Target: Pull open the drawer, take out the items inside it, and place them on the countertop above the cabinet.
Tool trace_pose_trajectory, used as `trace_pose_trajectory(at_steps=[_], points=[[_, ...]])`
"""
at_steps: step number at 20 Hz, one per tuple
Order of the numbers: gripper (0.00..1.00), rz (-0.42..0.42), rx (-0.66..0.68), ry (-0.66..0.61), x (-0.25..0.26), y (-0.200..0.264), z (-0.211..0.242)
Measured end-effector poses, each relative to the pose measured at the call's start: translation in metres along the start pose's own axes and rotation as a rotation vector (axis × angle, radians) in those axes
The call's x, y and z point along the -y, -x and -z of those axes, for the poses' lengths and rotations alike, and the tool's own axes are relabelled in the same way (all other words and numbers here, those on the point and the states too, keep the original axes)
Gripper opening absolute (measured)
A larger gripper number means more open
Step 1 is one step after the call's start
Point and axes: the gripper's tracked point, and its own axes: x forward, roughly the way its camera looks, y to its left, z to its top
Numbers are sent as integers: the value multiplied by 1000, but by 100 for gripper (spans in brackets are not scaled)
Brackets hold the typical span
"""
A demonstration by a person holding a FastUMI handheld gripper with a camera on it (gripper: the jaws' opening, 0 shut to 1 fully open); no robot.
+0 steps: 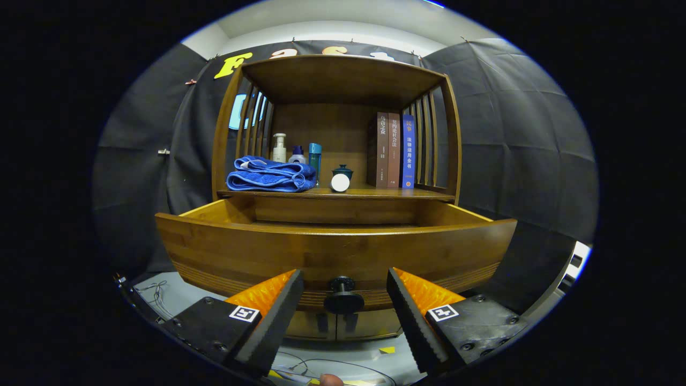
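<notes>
In front of the wooden cabinet (337, 161), the hand-held gripper (343, 311) faces the drawer (337, 252), which stands pulled well out from under the desk (375, 194), the shelf-like countertop above it. Its fingers are spread apart with nothing between them but air; the dark round knob (342, 295) sits in the gap just ahead, touching neither finger. From this low angle the drawer front hides the inside, so what lies in it cannot be told. The pull looks done, judging by how far the drawer box projects, so the step in hand is reaching in for the contents. To do it well, keep the fingers open, back off a little from the knob, then lift above the front edge before tipping forward and down, so the inside comes into sight before any closing. Clear the rim cleanly; a knock could push the drawer back in. The desk already carries a folded blue towel (270, 175), bottles (295, 151) behind it, a small white round thing (340, 183) just in front of a dark lidded cup (342, 171), and upright books (392, 150) on the far side. The free strip between the cup and the books, and the front edge, look the best landing spots; set things down gently there to avoid toppling the bottles.
</notes>
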Motion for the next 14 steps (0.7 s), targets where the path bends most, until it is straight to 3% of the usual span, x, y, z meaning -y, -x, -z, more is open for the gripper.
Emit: trace_pose_trajectory(at_steps=[3,14], points=[[98,-38,-32,10,-8,-15,8],[98,-57,-63,33,-6,-28,9]])
